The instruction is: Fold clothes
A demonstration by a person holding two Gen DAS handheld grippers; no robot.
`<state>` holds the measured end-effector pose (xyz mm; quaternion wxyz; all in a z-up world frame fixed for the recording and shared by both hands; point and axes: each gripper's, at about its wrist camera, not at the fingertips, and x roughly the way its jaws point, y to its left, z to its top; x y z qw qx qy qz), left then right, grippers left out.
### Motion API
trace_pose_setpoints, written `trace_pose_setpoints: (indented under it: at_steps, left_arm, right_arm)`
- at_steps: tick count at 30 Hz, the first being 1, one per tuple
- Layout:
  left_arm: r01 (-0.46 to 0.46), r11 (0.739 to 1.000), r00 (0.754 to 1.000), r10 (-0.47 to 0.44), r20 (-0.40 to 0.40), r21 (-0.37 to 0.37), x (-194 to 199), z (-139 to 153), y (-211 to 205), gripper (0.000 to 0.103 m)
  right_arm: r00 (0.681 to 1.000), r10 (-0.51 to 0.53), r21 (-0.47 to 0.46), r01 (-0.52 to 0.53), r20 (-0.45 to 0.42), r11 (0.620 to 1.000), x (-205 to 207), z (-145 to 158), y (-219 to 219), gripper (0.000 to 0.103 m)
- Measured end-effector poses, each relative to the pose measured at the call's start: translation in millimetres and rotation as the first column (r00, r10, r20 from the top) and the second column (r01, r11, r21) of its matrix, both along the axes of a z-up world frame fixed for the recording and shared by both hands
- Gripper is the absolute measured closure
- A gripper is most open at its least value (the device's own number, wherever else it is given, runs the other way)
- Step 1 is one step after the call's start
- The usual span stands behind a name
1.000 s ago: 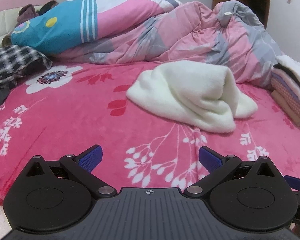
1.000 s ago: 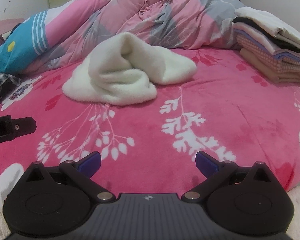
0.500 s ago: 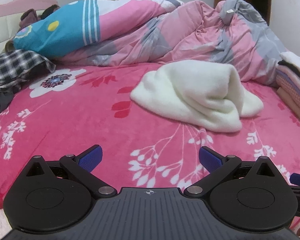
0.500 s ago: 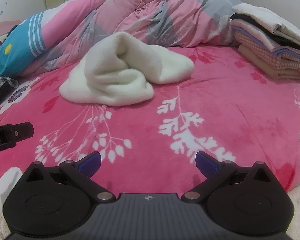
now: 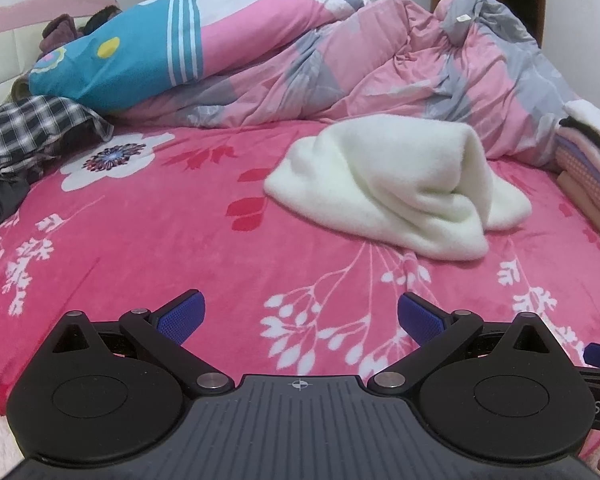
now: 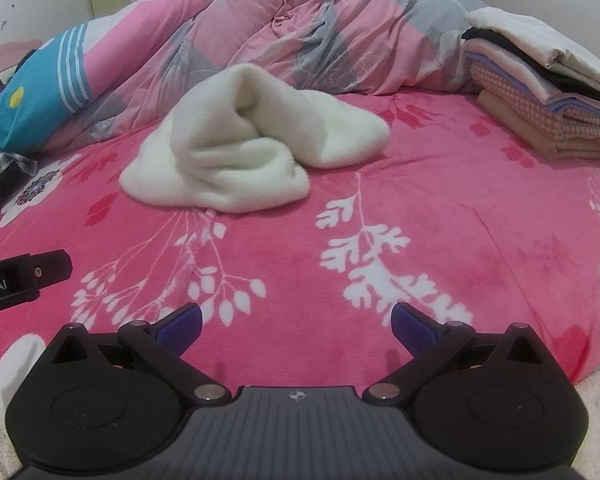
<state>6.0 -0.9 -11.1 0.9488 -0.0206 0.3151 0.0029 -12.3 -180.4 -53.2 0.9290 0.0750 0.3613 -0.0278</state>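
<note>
Through the left wrist camera, you are holding the left hand-held gripper [image 5: 299,316] over the near part of the bed, its blue-padded fingers [image 5: 180,317] spread wide apart and gripping nothing. The pink floral blanket [image 5: 148,240] is covering the bed beneath it. Ahead and slightly right, a cream fleece garment [image 5: 396,188] is lying in a loose, bunched heap on that blanket, well apart from the fingers. Behind it a pink and grey quilt [image 5: 380,68] is lying crumpled, with a blue and pink pillow [image 5: 140,52] to the left and a checked cloth [image 5: 36,136] at the left edge. A stack of folded clothes [image 5: 592,168] is sitting at the right edge.

Through the right wrist camera, you are holding the right hand-held gripper [image 6: 296,322] wide open and empty as well, low over the blanket [image 6: 460,216]. The cream fleece garment [image 6: 244,160] is lying ahead and left of centre, clear of both fingers. The stack of folded clothes [image 6: 540,92] is resting at the far right, and part of the left hand-held gripper [image 6: 20,282] is showing at the left edge.
</note>
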Motion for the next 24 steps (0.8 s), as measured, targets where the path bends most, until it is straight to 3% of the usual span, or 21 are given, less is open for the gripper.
trace_pose_setpoints:
  at_steps: [24]
  left_arm:
    - [-0.012,1.0,1.0,0.012,-0.007,0.0,0.2,-3.2,2.8,0.0]
  right_arm:
    - [1.0,-0.004,-0.031,0.004,-0.003,1.0,0.0,2.4,6.1,0.0]
